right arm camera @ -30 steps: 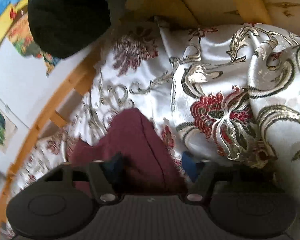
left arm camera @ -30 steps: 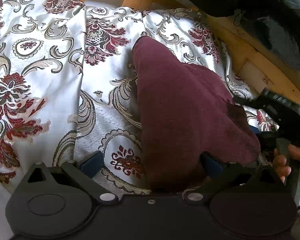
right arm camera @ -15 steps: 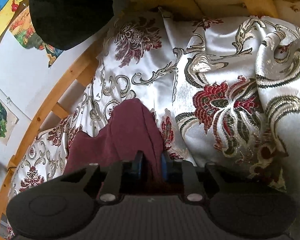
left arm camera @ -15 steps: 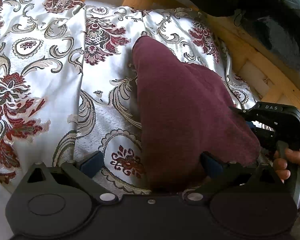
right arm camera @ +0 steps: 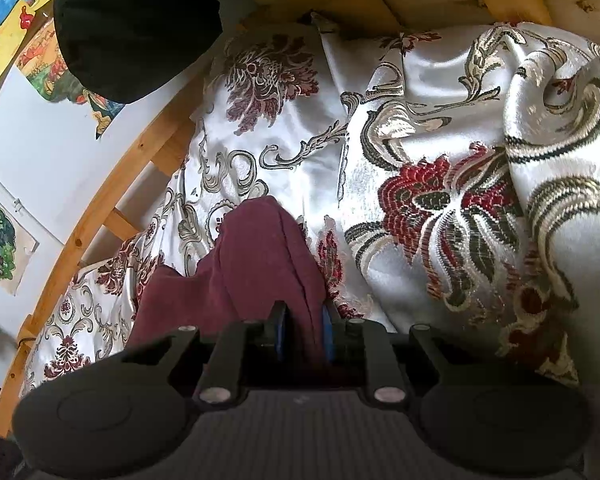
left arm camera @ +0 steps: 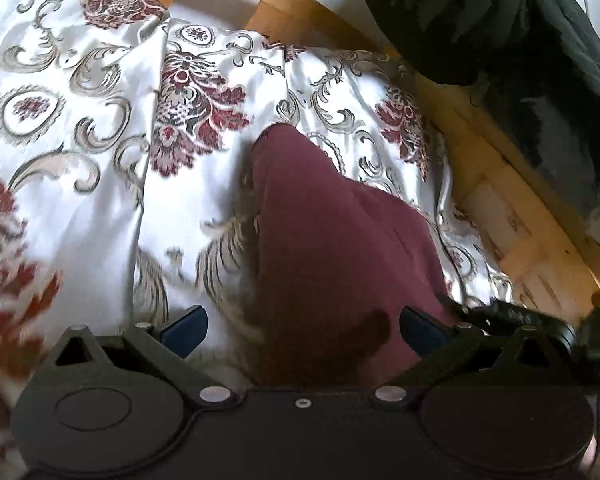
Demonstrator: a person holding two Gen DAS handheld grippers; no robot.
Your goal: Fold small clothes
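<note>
A small maroon knit garment lies on a white satin bedspread patterned with red flowers, near its wooden-railed edge. The right gripper pinches the garment's near end; the left gripper stands wide, cloth between its fingers, ungripped.

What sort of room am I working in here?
Most likely a bedroom, perhaps a child's: the maroon garment lies on a satin floral bedspread over a wooden slatted bed frame, with bright cartoon pictures on the white wall beside it.
</note>
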